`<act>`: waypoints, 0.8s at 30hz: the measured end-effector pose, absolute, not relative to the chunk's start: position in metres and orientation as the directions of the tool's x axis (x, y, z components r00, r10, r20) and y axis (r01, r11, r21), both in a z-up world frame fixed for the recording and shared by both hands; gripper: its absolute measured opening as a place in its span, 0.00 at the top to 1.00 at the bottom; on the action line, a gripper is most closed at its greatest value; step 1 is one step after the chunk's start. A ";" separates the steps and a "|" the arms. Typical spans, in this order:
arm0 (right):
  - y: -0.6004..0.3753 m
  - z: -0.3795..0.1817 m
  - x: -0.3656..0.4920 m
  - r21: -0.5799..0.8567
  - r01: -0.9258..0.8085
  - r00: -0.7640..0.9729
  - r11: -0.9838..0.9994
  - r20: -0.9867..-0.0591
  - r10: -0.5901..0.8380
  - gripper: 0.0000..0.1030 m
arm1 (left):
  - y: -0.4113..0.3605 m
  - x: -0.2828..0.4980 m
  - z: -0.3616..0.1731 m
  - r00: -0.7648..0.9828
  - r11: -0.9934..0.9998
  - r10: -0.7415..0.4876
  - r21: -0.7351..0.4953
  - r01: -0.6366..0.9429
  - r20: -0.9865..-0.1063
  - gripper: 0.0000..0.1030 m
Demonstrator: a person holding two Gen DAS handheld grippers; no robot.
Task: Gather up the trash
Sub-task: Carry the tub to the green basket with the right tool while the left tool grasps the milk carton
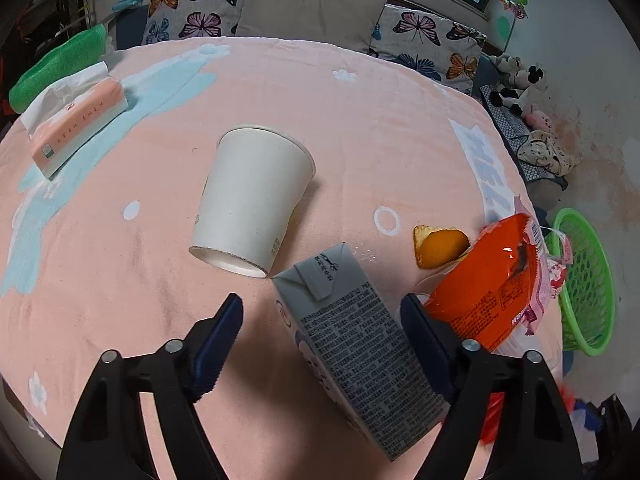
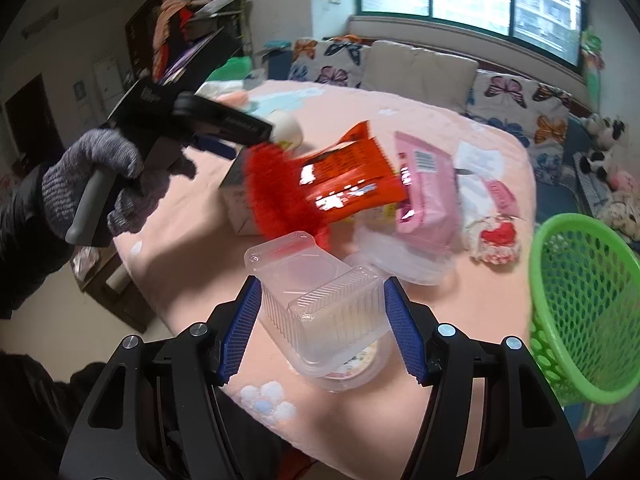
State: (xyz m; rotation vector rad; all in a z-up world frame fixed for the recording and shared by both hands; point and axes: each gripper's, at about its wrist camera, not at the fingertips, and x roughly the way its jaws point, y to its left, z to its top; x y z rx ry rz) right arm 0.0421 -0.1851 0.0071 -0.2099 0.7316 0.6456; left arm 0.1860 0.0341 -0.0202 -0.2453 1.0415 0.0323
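Observation:
My left gripper point(image 1: 320, 316) is open, its fingers on either side of a grey drink carton point(image 1: 352, 352) lying on the pink blanket. A white paper cup point(image 1: 252, 200) lies on its side just beyond. An orange peel point(image 1: 438, 246) and an orange snack bag point(image 1: 492, 280) lie to the right. My right gripper point(image 2: 320, 312) is open around a clear plastic container point(image 2: 320, 300), pads close to its sides. The orange snack bag point(image 2: 352, 176), a pink packet point(image 2: 424, 196) and a small wrapper point(image 2: 496, 236) lie beyond. A green basket point(image 2: 580, 300) stands at the right.
A pink tissue pack point(image 1: 80, 128) lies at the far left of the table. Butterfly cushions point(image 1: 424, 40) line the sofa behind. The green basket point(image 1: 580, 280) sits off the table's right edge. The gloved hand holding the left gripper point(image 2: 120, 176) shows at the left.

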 end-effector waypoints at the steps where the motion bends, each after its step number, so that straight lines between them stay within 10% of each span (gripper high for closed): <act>1: -0.189 0.009 0.044 0.048 -0.603 0.569 0.796 -0.674 0.472 0.39 | 0.035 0.185 -0.020 0.507 0.971 -0.097 -0.193 -0.140 -0.856 0.30; 24: -0.299 0.026 0.070 0.130 -0.245 0.742 0.961 -0.613 0.273 0.38 | 0.062 0.150 -0.028 0.532 0.937 -0.234 -0.335 -0.102 -0.814 0.48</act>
